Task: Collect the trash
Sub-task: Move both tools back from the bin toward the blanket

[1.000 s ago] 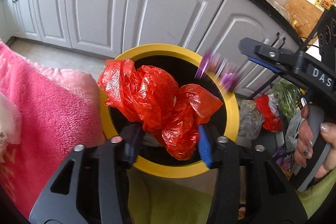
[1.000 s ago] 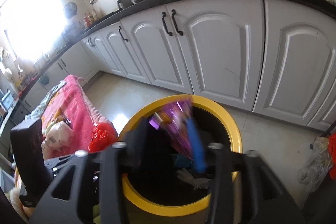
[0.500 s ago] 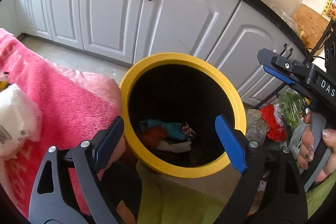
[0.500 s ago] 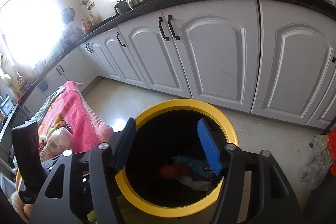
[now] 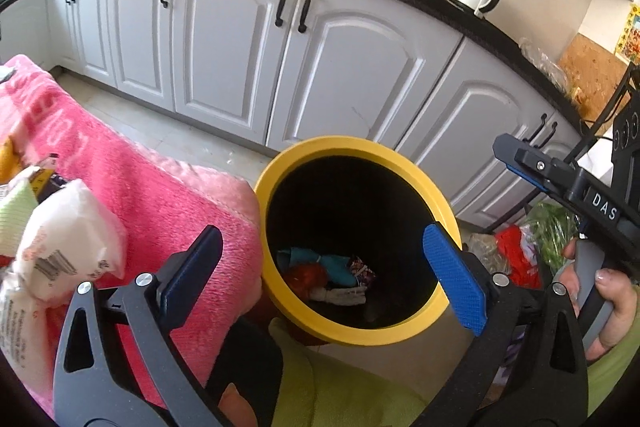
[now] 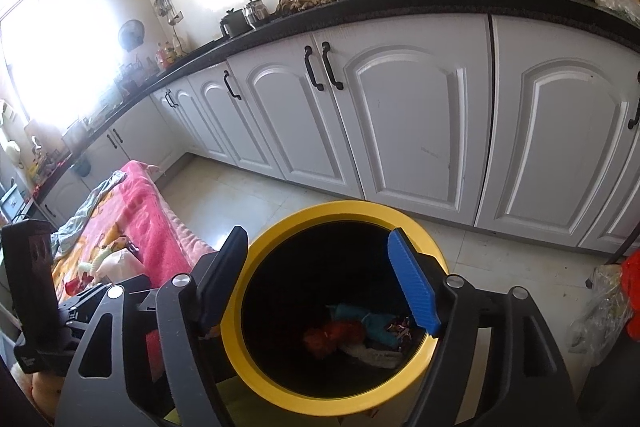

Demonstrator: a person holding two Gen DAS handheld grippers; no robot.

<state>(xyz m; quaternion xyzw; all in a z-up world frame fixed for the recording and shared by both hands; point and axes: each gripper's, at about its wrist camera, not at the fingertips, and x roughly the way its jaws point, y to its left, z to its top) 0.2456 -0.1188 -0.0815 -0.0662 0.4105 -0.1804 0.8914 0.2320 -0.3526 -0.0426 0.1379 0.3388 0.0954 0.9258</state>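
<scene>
A yellow-rimmed black bin stands on the floor below both grippers; it also shows in the right wrist view. At its bottom lie a red bag, a teal piece, a purple wrapper and white paper. My left gripper is open and empty above the bin's near rim. My right gripper is open and empty over the bin mouth. The right gripper shows at the right of the left wrist view.
A pink blanket covers a surface left of the bin, with white packets and other items on it. White cabinets run behind. Bags of vegetables and red plastic lie on the floor to the right.
My left gripper opened and let the red bag fall into the bin. My right gripper opened and let the purple wrapper fall in. Both grippers rose and are empty now.
</scene>
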